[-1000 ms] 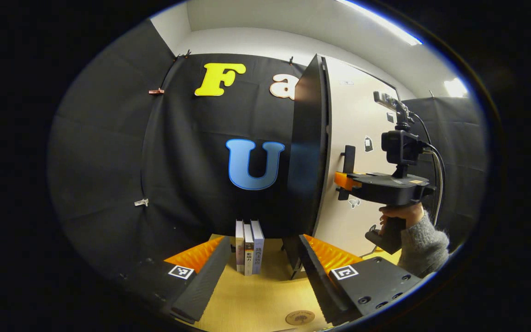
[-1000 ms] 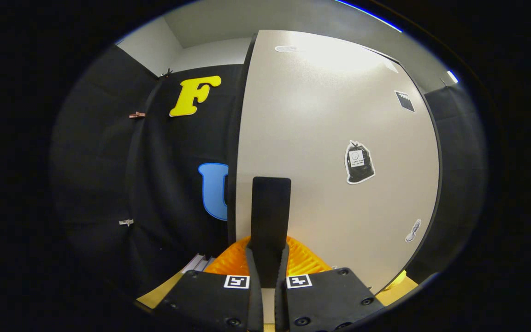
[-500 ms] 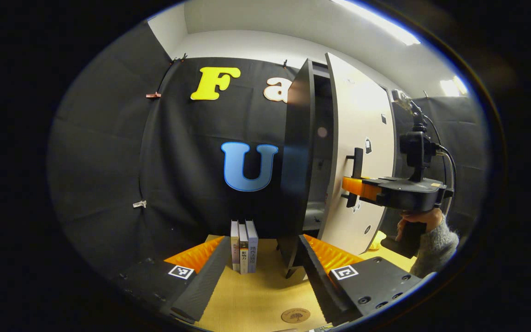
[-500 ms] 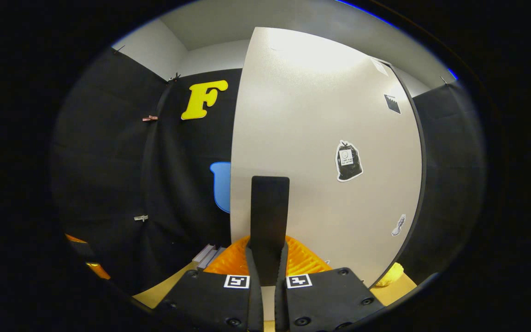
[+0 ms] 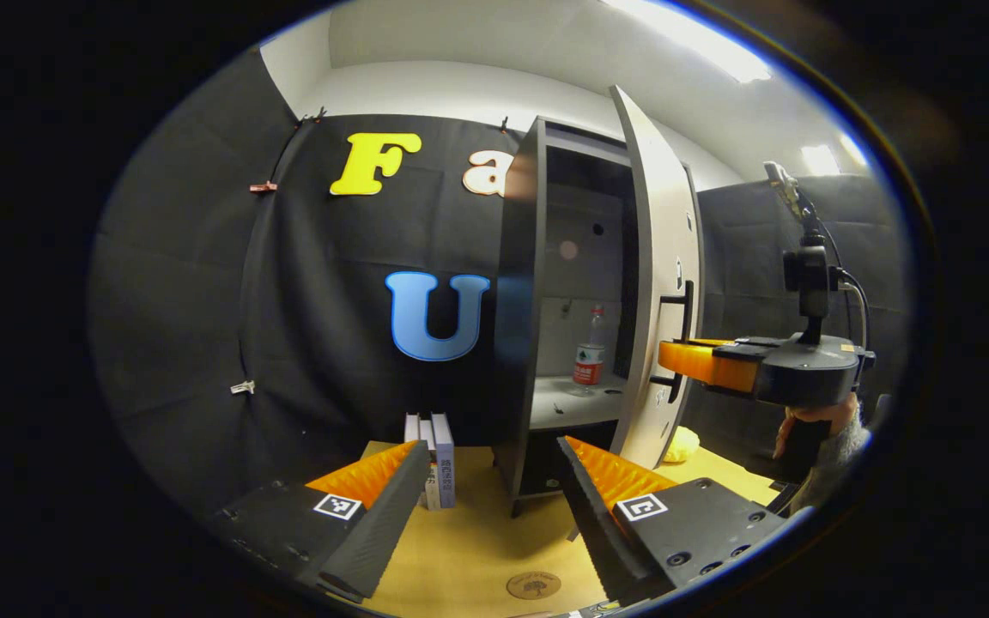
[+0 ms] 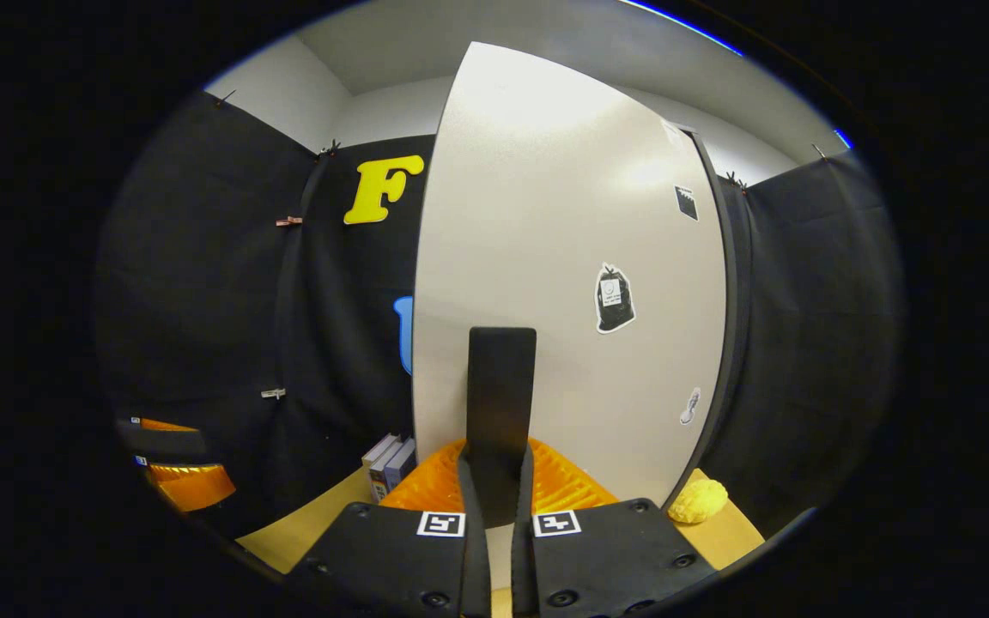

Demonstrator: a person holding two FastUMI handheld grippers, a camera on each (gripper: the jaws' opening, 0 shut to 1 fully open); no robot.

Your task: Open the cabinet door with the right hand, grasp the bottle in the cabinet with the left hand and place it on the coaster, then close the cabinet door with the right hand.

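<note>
Right gripper (image 6: 494,506) was clamped on the flat black door handle (image 6: 501,403), exposing the clear plastic bottle (image 5: 590,354) at frame centre; left gripper (image 5: 494,481) waited, fingers apart.

The cabinet door (image 5: 659,283) stands open, and the right gripper (image 5: 675,359) grips its black handle (image 5: 681,339). A bottle (image 5: 590,354) stands upright on the shelf (image 5: 567,403) inside. The left gripper (image 5: 494,498) is wide apart above the table (image 5: 477,549), near a round coaster (image 5: 534,585).
</note>
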